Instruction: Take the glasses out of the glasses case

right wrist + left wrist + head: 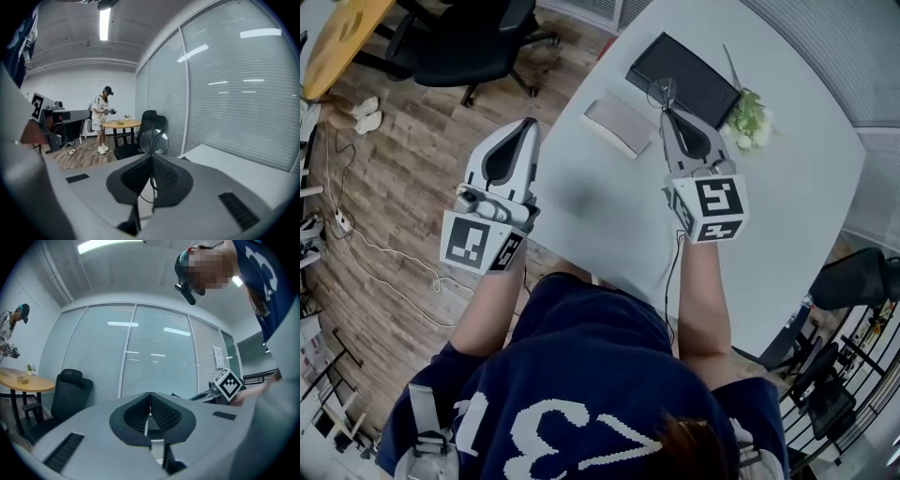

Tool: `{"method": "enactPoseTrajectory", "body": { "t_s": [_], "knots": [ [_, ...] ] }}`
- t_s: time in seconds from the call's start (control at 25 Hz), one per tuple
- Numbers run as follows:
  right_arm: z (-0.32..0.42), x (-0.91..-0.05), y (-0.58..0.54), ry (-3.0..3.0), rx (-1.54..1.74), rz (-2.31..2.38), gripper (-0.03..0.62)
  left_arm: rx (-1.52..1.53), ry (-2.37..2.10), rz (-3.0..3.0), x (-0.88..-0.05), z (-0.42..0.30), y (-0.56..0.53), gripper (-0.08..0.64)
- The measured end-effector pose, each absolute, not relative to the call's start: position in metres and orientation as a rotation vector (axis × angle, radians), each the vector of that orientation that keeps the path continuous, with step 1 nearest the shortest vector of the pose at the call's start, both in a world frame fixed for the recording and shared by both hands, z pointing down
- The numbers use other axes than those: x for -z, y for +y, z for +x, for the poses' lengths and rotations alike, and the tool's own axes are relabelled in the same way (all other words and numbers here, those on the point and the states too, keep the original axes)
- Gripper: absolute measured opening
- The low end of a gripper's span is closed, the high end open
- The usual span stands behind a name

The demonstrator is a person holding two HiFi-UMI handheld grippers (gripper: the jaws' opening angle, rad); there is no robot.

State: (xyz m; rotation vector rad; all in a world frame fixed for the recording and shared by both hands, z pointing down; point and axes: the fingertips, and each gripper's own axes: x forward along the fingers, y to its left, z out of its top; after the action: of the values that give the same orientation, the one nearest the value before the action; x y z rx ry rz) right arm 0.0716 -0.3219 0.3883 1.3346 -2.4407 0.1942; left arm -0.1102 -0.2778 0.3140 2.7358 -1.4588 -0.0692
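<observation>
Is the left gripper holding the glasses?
No. The left gripper has its jaws shut on nothing, while the glasses are pinched by the right gripper.

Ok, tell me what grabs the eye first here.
The right hand-held gripper is shut on thin wire-framed glasses, held up near the black glasses case at the far side of the white table. The left hand-held gripper is shut on nothing, beside the table's left edge.
</observation>
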Motion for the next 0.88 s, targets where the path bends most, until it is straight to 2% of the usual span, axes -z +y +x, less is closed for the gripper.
{"method": "enactPoseTrajectory", "body": {
  "t_s": [0.48, 0.88],
  "knots": [
    [0.181, -0.364, -0.273, -2.279, -0.227, 1.622, 0.025, 0.126, -1.183, 2.879, -0.302, -0.02, -0.278, 0.014],
    [0.196, -0.454, -0.251, -2.087, -0.419, 1.52, 0.025, 0.057, -1.113, 2.871, -0.326, 0.004, -0.274, 0.014]
  ]
}}
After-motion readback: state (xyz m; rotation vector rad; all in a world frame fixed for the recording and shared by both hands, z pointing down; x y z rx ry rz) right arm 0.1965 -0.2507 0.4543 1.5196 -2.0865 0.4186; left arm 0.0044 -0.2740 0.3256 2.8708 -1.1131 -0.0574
